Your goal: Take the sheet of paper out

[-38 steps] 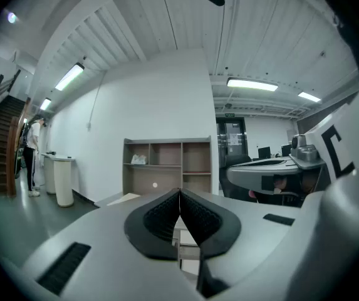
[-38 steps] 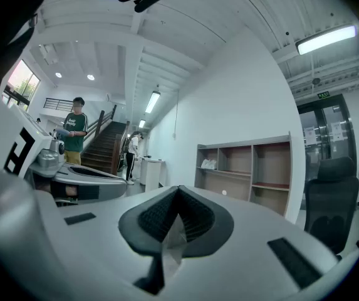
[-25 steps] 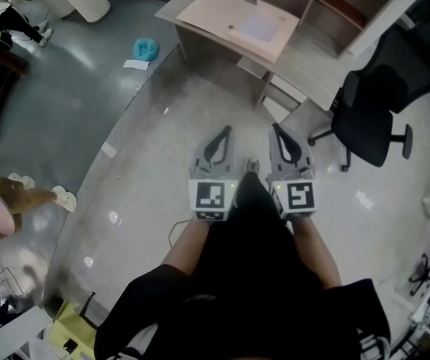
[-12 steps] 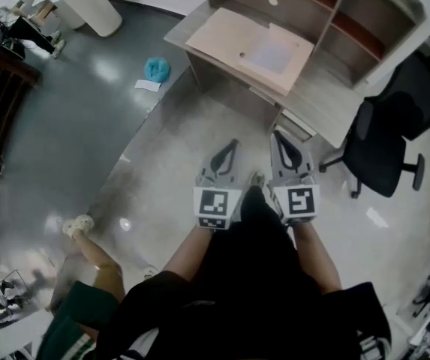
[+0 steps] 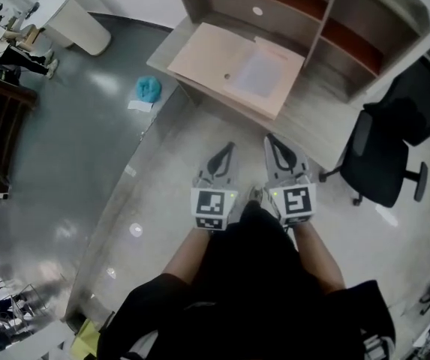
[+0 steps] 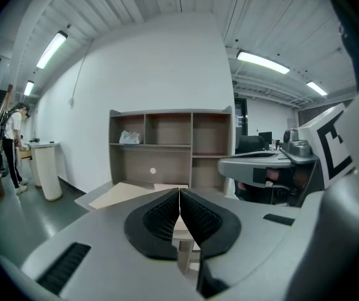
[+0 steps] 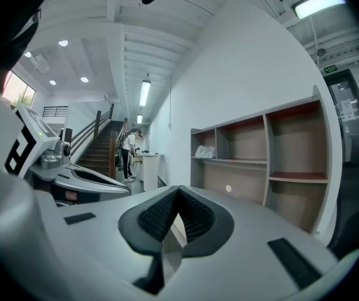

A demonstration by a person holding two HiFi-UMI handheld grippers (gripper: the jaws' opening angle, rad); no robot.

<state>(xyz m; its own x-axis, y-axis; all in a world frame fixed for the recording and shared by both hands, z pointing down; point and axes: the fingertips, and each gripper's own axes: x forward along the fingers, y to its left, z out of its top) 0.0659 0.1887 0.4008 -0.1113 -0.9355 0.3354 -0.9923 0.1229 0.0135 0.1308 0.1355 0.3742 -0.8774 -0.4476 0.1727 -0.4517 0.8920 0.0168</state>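
1. Status check: left gripper (image 5: 227,147) and right gripper (image 5: 270,139) are both clenched tight, pads together, with nothing in either one. They sit side by side, tips aimed at the desk (image 5: 327,111).
2. The sheet (image 5: 258,73) is well ahead of both tips, roughly in line with the right gripper. It's on the right part of a beige folder (image 5: 203,51) on the desk. From here I can't tell if it's tucked into the folder or just lying on top.
3. So I'd call this the approach step. Nothing's in reach yet, and the task hasn't really started.
4. Line up so the folder ends up dead ahead of both tips, not off to the left of them.
5. Pop the jaws open before the tips get over the paper. Shut jaws poking at it could just shove it around.
6. I'd split the work. The left gripper pins the bare beige part ahead of it, and the right pinches the sheet's edge.
7. It'll probably be thin and floppy. Come in low, catch a corner or an overhanging edge, and pull flat along the folder rather than straight up, or it may crease or tear.
8. Watch the chair (image 5: 383,156) off to the right of the right gripper, and the shelves (image 5: 335,21) just beyond the folder.
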